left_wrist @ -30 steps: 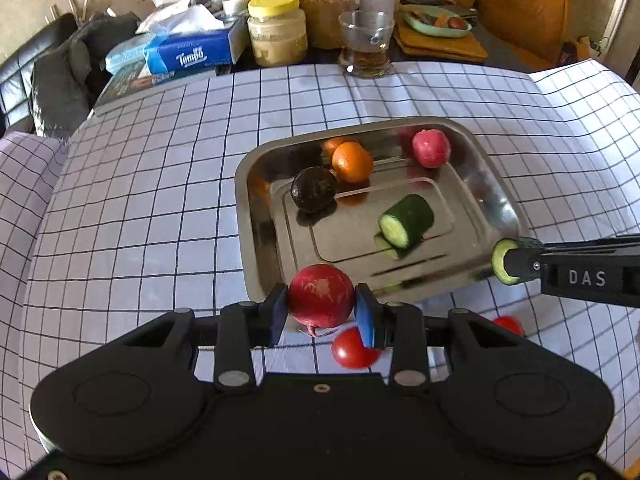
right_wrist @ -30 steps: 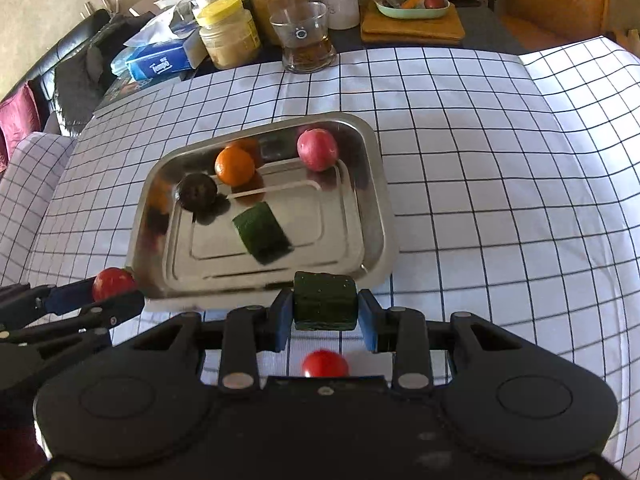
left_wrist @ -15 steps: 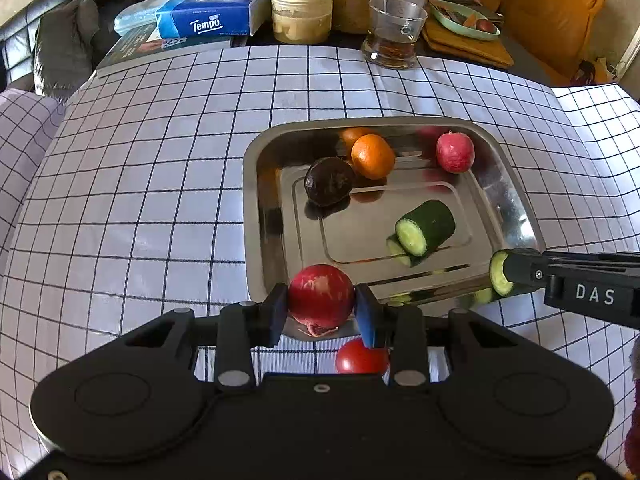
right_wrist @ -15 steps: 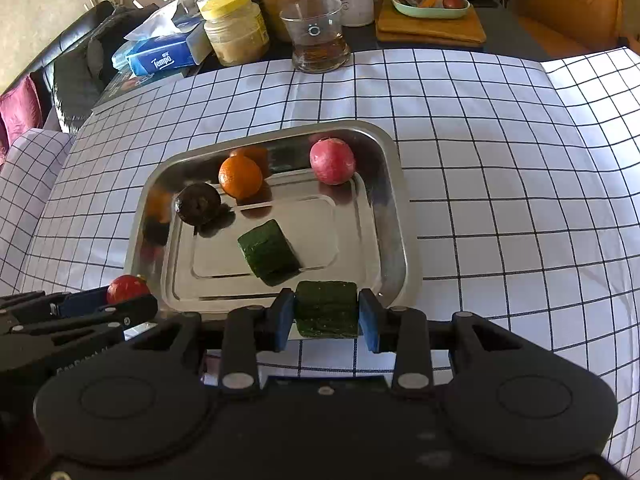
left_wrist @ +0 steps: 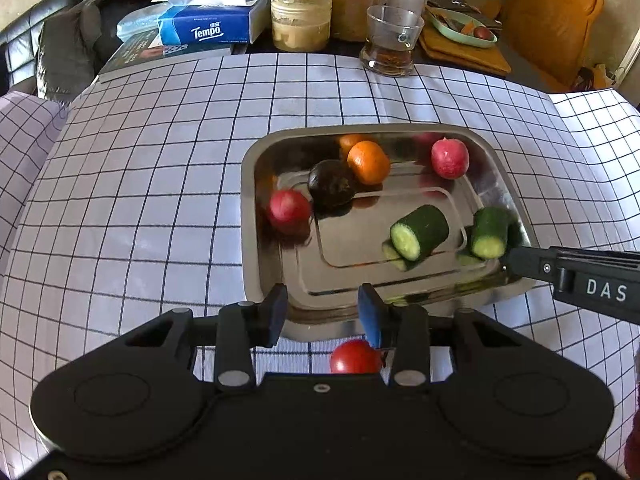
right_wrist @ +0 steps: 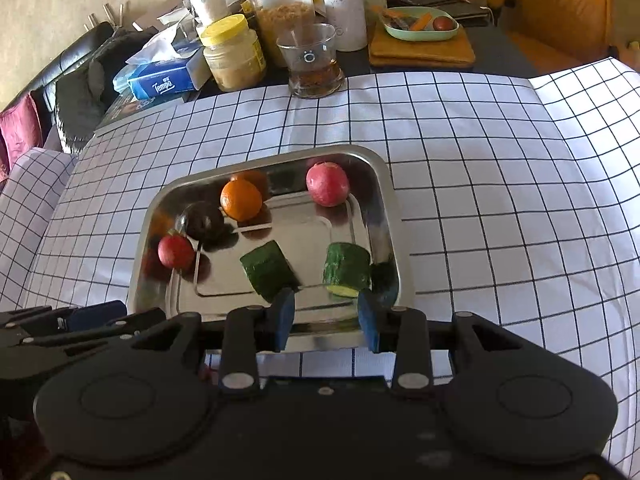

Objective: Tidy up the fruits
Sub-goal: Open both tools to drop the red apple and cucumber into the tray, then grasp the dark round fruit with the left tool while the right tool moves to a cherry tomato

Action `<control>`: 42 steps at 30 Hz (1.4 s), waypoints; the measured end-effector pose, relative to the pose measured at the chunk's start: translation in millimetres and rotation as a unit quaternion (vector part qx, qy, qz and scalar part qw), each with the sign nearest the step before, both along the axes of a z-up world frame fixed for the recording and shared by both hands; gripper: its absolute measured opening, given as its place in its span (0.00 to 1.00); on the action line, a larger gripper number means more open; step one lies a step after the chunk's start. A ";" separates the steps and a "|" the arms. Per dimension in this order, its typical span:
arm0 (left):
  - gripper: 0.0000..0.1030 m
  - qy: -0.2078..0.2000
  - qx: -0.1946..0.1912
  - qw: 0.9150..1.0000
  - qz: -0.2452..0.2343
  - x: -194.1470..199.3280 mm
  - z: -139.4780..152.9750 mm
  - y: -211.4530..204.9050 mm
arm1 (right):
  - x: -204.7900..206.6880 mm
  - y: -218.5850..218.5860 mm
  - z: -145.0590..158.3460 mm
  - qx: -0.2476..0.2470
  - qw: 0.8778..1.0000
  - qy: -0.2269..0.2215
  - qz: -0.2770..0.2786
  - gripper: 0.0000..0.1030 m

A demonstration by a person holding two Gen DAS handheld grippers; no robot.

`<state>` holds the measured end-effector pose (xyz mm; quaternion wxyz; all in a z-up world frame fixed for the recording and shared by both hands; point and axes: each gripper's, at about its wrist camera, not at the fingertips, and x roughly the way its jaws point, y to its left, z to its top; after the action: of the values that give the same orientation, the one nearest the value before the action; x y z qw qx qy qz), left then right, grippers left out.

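A steel tray [left_wrist: 256,240] [right_wrist: 394,216] sits on the checked tablecloth. It holds an orange [left_wrist: 368,162] [right_wrist: 241,200], a dark fruit [left_wrist: 331,184] [right_wrist: 205,220], two red radishes [left_wrist: 289,211] [left_wrist: 449,158] [right_wrist: 176,251] [right_wrist: 327,183] and two cucumber pieces [left_wrist: 419,233] [left_wrist: 489,233] [right_wrist: 267,274] [right_wrist: 346,269]. My left gripper [left_wrist: 322,315] is open and empty at the tray's near edge. My right gripper [right_wrist: 326,322] is open and empty just before the right cucumber piece. A red tomato [left_wrist: 354,357] lies on the cloth under the left gripper.
At the table's far side stand a Tempo tissue box [left_wrist: 208,24], a yellow-lidded jar [left_wrist: 301,20], a glass cup [left_wrist: 392,40] and a green dish on an orange mat [left_wrist: 460,32]. An orange chair [left_wrist: 552,12] is at the back right.
Both grippers moved forward over the tray's near edge and opened. The radish dropped into the tray's left side, the cucumber piece into its right side.
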<state>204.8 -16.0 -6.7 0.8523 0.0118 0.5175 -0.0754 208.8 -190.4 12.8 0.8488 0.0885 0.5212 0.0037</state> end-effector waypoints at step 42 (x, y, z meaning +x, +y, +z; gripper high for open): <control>0.48 -0.003 0.057 0.996 -0.063 -127.9 -12.0 5.3 | -123.3 -11.4 -14.0 0.014 0.998 0.067 -0.015 0.36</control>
<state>76.9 -10.7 -18.7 0.8455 0.0935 0.5164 -0.0990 85.6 -201.8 -1.2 0.8109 0.1084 0.5750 -0.0074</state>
